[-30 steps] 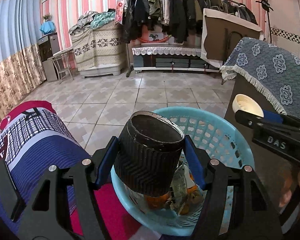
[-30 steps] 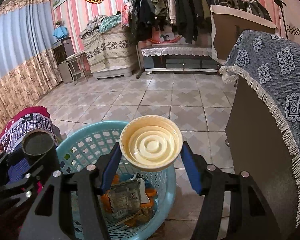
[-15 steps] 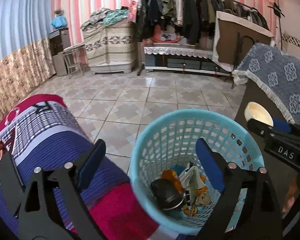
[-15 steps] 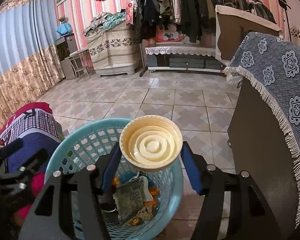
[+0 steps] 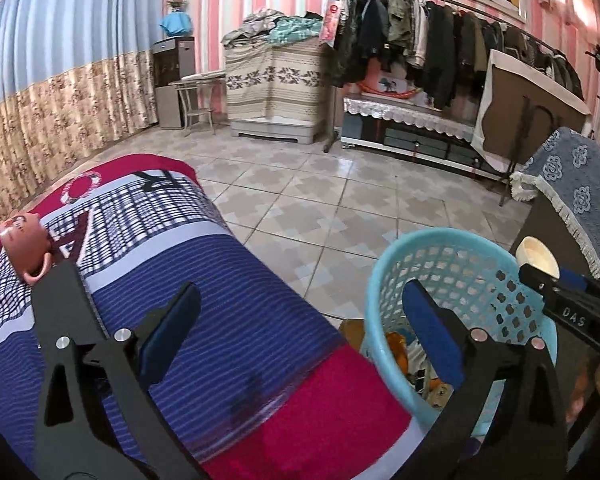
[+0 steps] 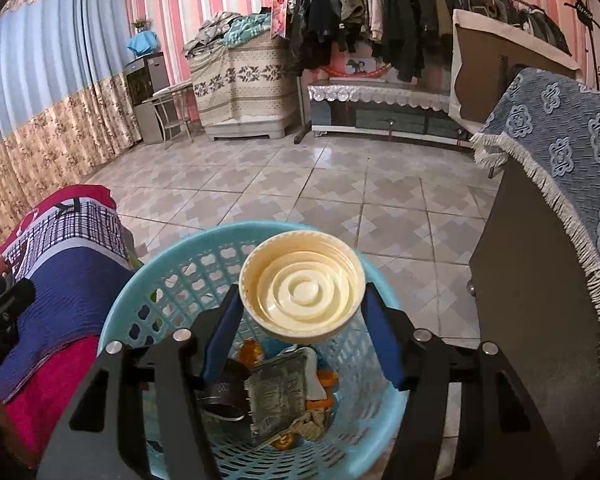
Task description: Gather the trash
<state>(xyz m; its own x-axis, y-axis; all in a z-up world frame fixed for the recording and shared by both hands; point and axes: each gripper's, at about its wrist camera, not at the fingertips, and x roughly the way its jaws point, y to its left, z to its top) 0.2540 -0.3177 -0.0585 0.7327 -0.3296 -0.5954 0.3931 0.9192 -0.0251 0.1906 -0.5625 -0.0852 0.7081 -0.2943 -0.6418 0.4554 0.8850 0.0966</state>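
Observation:
A light blue mesh basket [image 6: 172, 292] stands on the floor and holds a black cup [image 6: 224, 396], a crumpled wrapper [image 6: 278, 392] and orange scraps. My right gripper [image 6: 302, 336] is shut on a cream plastic lid [image 6: 302, 284] and holds it above the basket. My left gripper [image 5: 300, 332] is open and empty, over the edge of the striped blanket [image 5: 204, 300], left of the basket [image 5: 456, 248]. The lid [image 5: 538, 258] and the right gripper show at the right of the left wrist view.
A pink mug [image 5: 22, 246] sits on the blanket at the left. A dark cabinet with a blue fringed cloth [image 6: 560, 152] stands right of the basket. Tiled floor [image 6: 300, 176] stretches to a clothes rack and covered furniture at the back.
My left gripper opened and dropped the black cup into the basket, then swung left over the blanket. My right gripper kept hold of the lid and moved a little further over the basket.

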